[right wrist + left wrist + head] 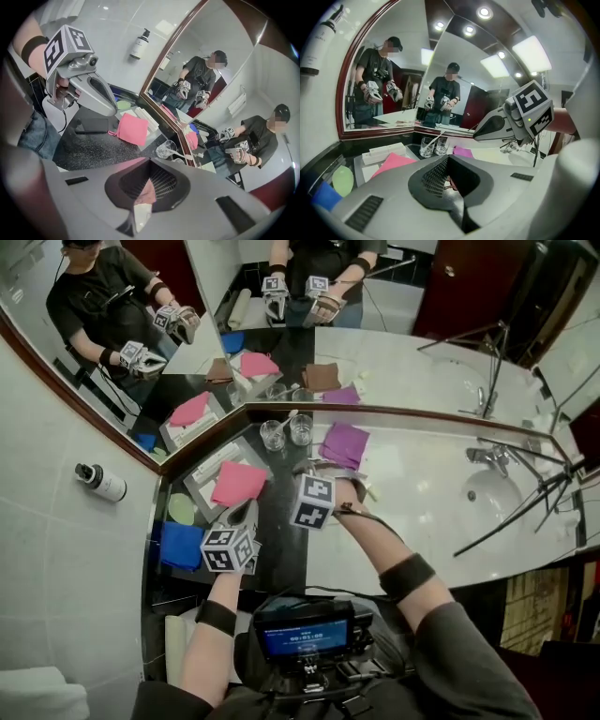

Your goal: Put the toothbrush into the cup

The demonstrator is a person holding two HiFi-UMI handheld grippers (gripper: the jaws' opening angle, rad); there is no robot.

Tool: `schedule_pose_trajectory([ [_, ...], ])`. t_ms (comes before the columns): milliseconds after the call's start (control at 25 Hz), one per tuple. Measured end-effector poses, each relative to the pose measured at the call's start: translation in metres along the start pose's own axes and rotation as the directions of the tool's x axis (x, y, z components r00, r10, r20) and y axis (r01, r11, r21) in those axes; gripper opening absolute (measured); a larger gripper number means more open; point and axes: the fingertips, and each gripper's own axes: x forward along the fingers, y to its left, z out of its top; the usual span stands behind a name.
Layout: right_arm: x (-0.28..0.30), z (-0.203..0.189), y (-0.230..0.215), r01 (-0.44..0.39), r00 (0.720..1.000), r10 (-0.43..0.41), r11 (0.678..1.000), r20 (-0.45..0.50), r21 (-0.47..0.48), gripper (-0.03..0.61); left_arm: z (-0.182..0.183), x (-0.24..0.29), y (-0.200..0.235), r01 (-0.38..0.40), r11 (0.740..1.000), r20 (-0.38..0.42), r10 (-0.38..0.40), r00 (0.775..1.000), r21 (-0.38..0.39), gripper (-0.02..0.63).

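Pink cloth (239,482), purple cloth (345,443), blue cloth (180,545)

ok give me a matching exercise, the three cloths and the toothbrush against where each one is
Things:
1 pink cloth
2 purple cloth
3 blue cloth
4 toothbrush

Places:
a in a glass cup
b on the tray
c at the left edge of the dark counter
d between the cups and the sink

Pairs: 1-b; 2-d; 3-c; 4-a
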Motion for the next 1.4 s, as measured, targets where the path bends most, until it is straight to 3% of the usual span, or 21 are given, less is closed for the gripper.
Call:
schedule_pose_trajectory([
  [200, -0.001, -0.039, 0.011, 0.021, 1.0, -0.021, 0.975, -0.004, 0.22, 0.019, -0.004, -0.001, -0.004, 0.007, 1.0, -0.013, -0.007, 1.0, 0.009, 0.002],
  [280, -0.001, -0.062, 0.018, 0.036, 0.999, -0.036, 0.924, -0.006, 0.38, 0.021, -0.008, 0.0, -0.006, 0.014, 1.0, -0.023, -0.014, 1.0, 0.008, 0.002],
  [320, 0.0, -0.074, 0.023, 0.041, 0.999, -0.042, 0.882, -0.009, 0.469, 0.021, -0.01, 0.001, -0.007, 0.018, 1.0, -0.027, -0.018, 0.999, 0.008, 0.002],
  [480, 0.006, -0.126, 0.054, 0.043, 0.999, -0.021, 0.642, -0.039, 0.766, 0.041, -0.017, 0.008, -0.013, 0.046, 0.999, -0.049, -0.045, 0.998, 0.019, 0.002],
  [600, 0.005, -0.156, 0.072, 0.077, 0.997, -0.031, 0.463, -0.07, 0.883, 0.114, -0.024, 0.016, -0.02, 0.08, 0.996, -0.072, -0.078, 0.994, 0.028, 0.002],
  [800, 0.015, -0.193, 0.117, 0.132, 0.991, -0.016, 0.191, -0.132, 0.973, 0.181, -0.04, 0.029, -0.03, 0.14, 0.989, -0.12, -0.134, 0.984, 0.04, 0.002],
  [920, 0.022, -0.213, 0.14, 0.174, 0.985, -0.004, 0.007, -0.174, 0.985, 0.192, -0.049, 0.038, -0.034, 0.167, 0.985, -0.146, -0.159, 0.976, 0.043, 0.002],
  [1000, 0.023, -0.217, 0.143, 0.197, 0.979, -0.026, -0.088, -0.2, 0.976, 0.192, -0.055, 0.042, -0.034, 0.18, 0.983, -0.165, -0.17, 0.971, 0.044, 0.002],
  [1160, 0.031, -0.233, 0.152, 0.273, 0.957, -0.046, -0.191, -0.286, 0.943, 0.198, -0.064, 0.05, -0.033, 0.195, 0.98, -0.19, -0.183, 0.964, 0.042, 0.002],
  [1280, 0.031, -0.232, 0.131, 0.284, 0.943, -0.11, -0.217, -0.313, 0.934, 0.198, -0.067, 0.059, -0.036, 0.204, 0.978, -0.206, -0.191, 0.96, 0.045, 0.002],
  [1400, 0.032, -0.243, 0.126, 0.333, 0.927, -0.095, -0.24, -0.363, 0.912, 0.198, -0.069, 0.066, -0.042, 0.215, 0.976, -0.222, -0.2, 0.954, 0.045, 0.002],
])
